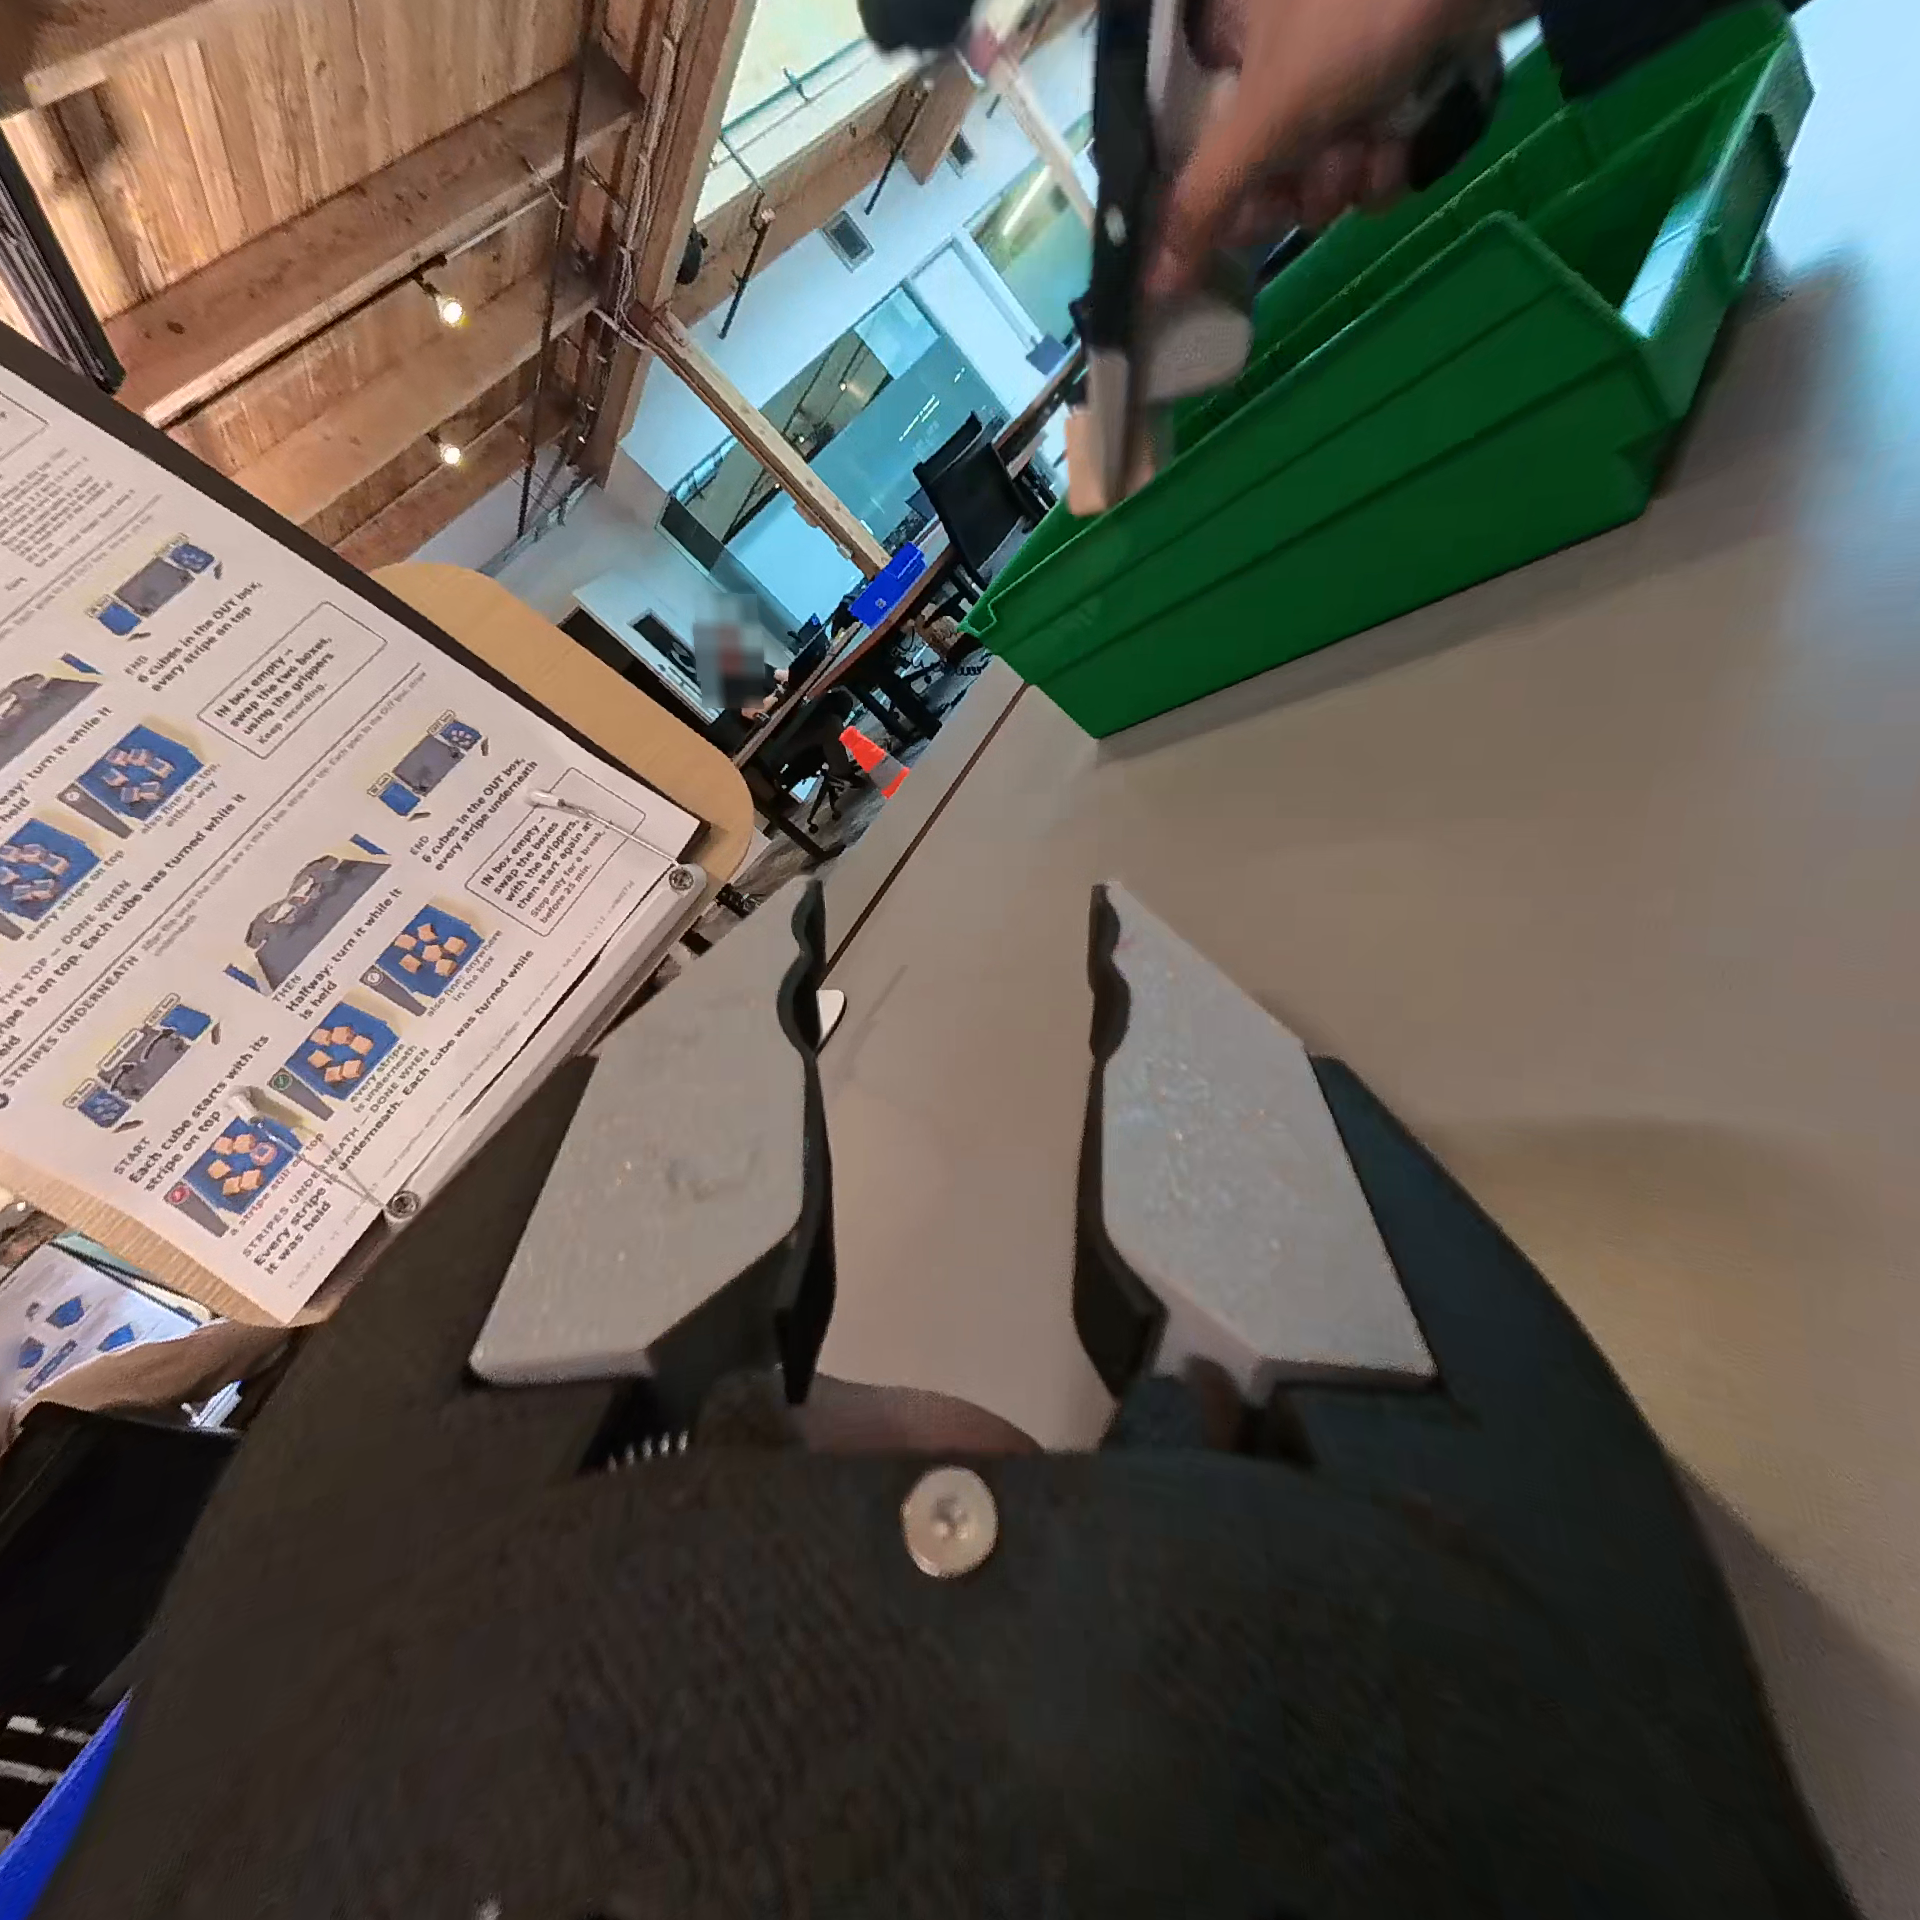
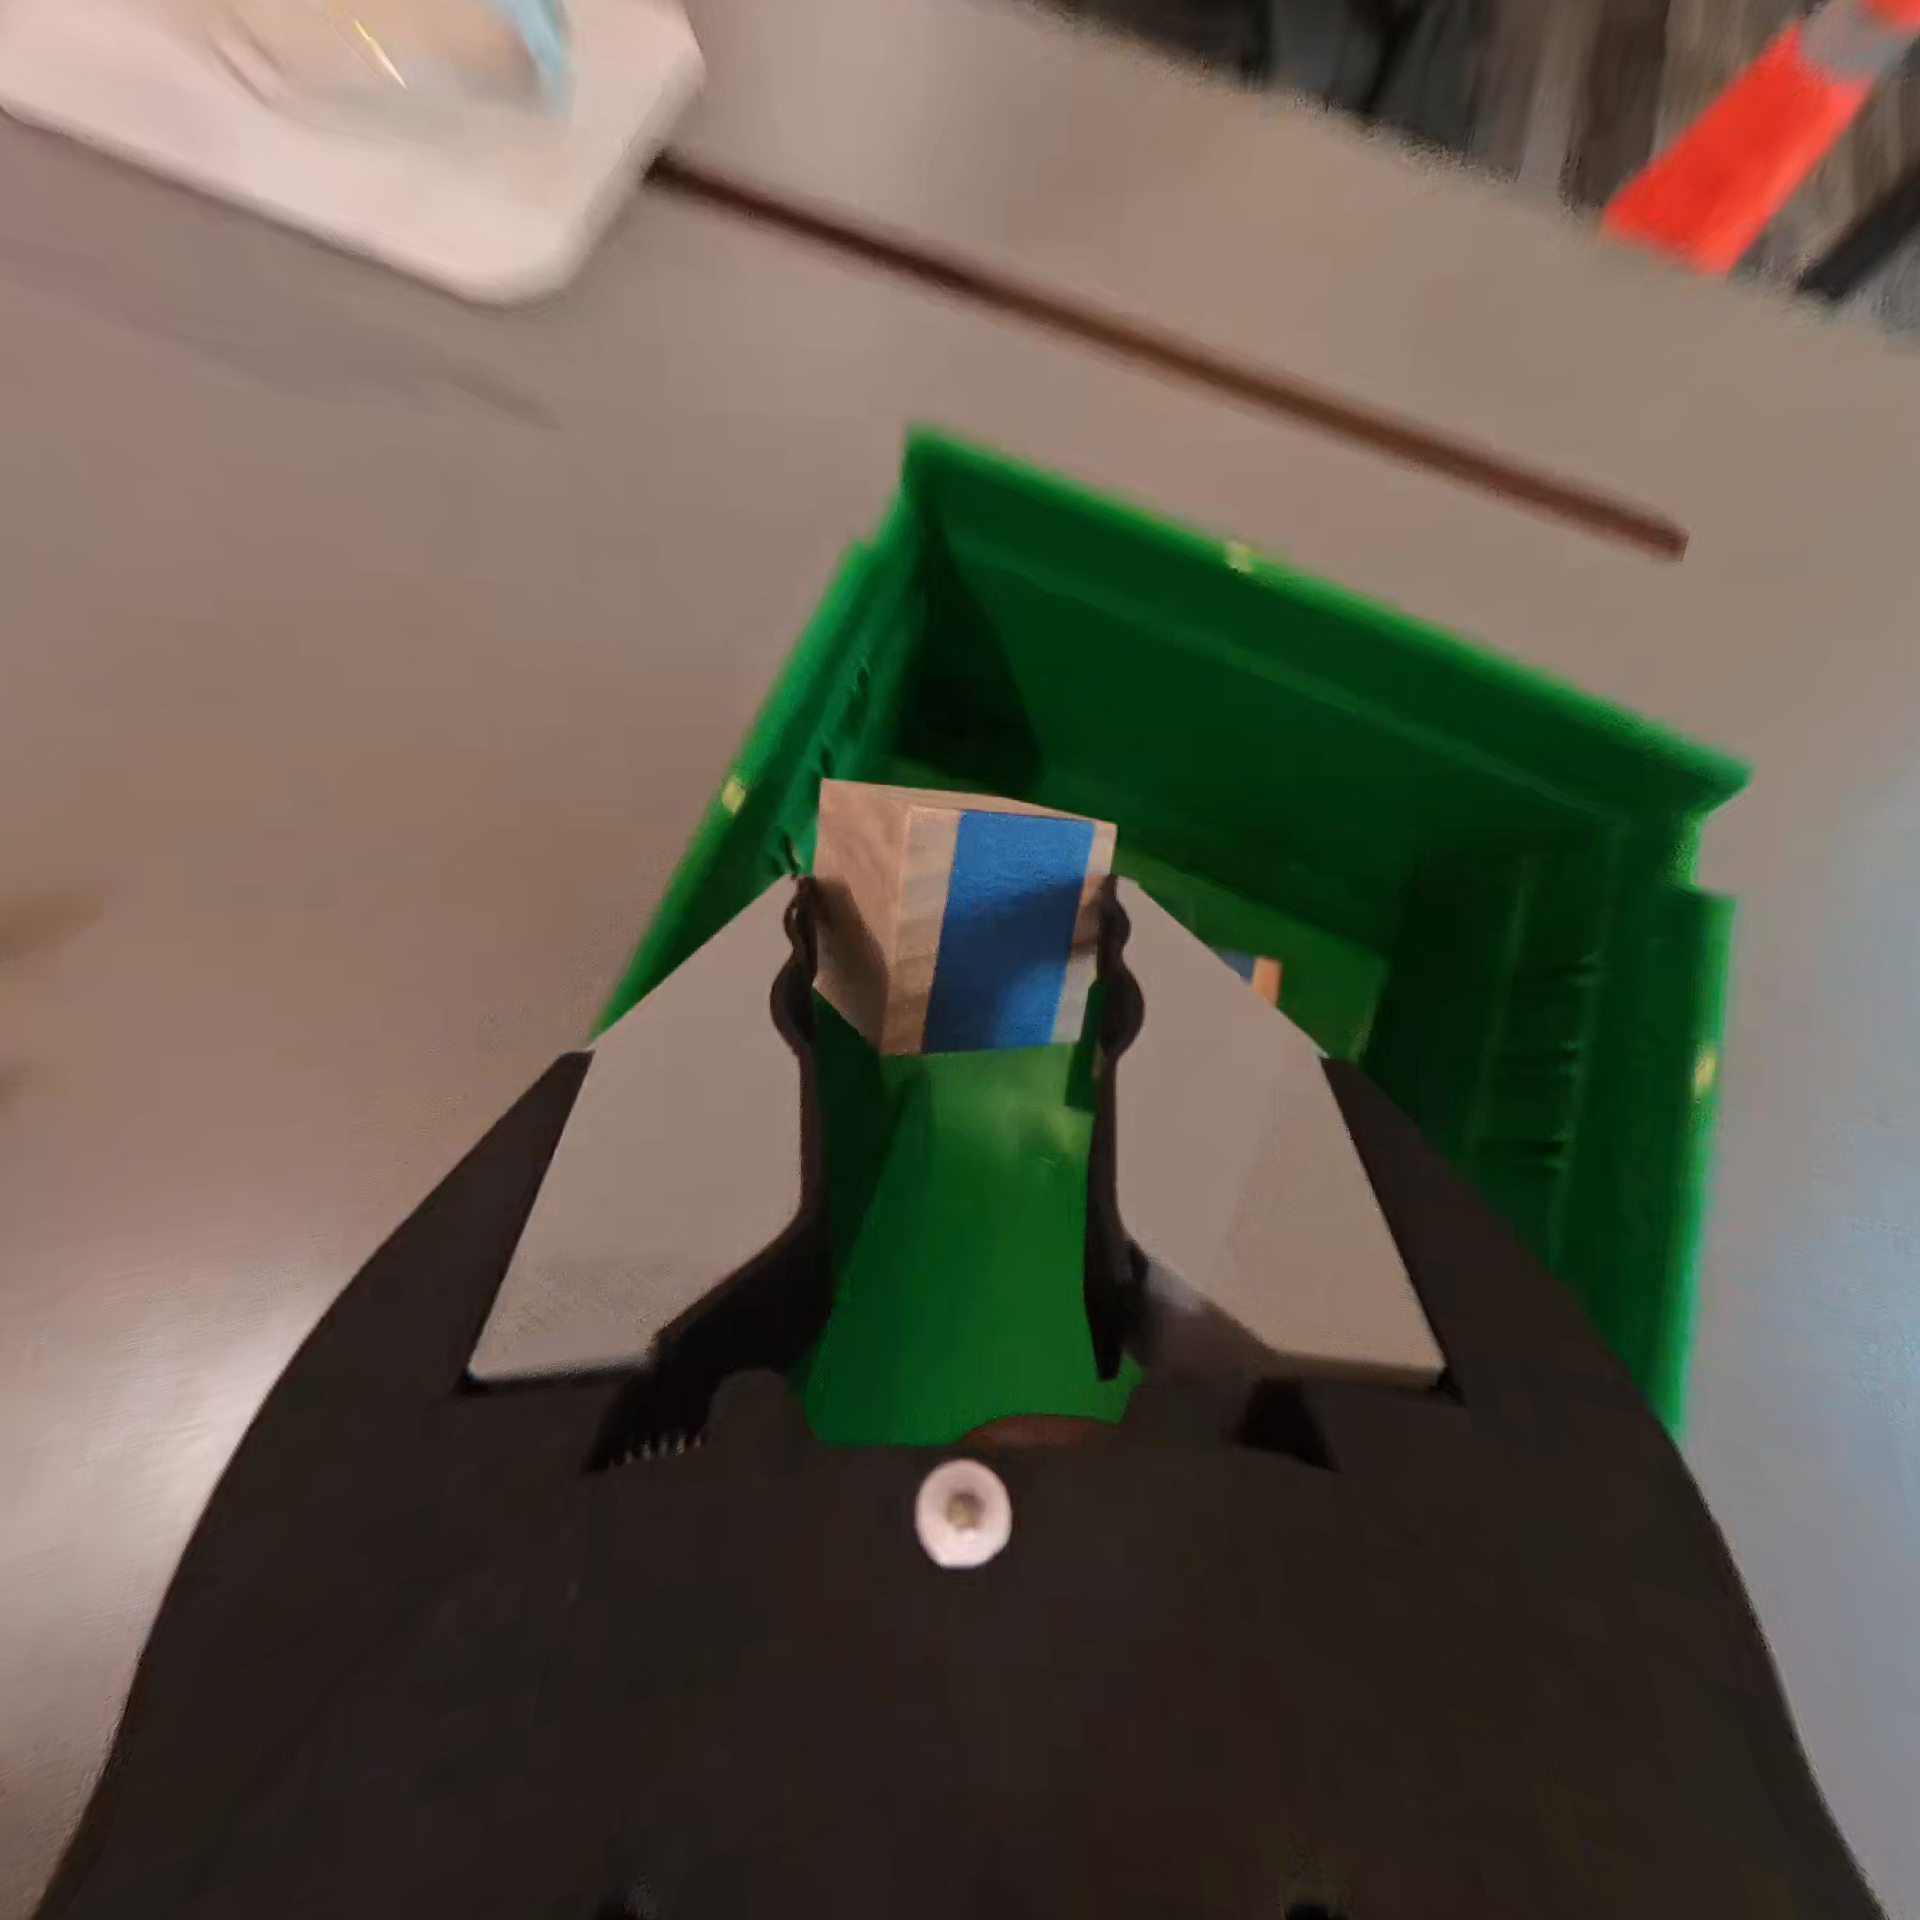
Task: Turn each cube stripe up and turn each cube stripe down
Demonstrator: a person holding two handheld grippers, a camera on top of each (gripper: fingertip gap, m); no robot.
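- The right tongs [image 2: 956, 914] are clamped on a wooden cube [image 2: 935, 925], held above the green bin [image 2: 1351, 665], its blue stripe [image 2: 1003, 930] facing the camera.
- A second striped cube [image 2: 1259, 977] lies inside the bin, partly hidden behind a finger.
- The left tongs [image 1: 951, 925] stand apart, holding nothing, over bare tabletop [image 1: 1455, 987] well short of the bin [image 1: 1351, 540].
- An instruction sheet [image 1: 260, 914] stands left of the bin, across the tabletop.
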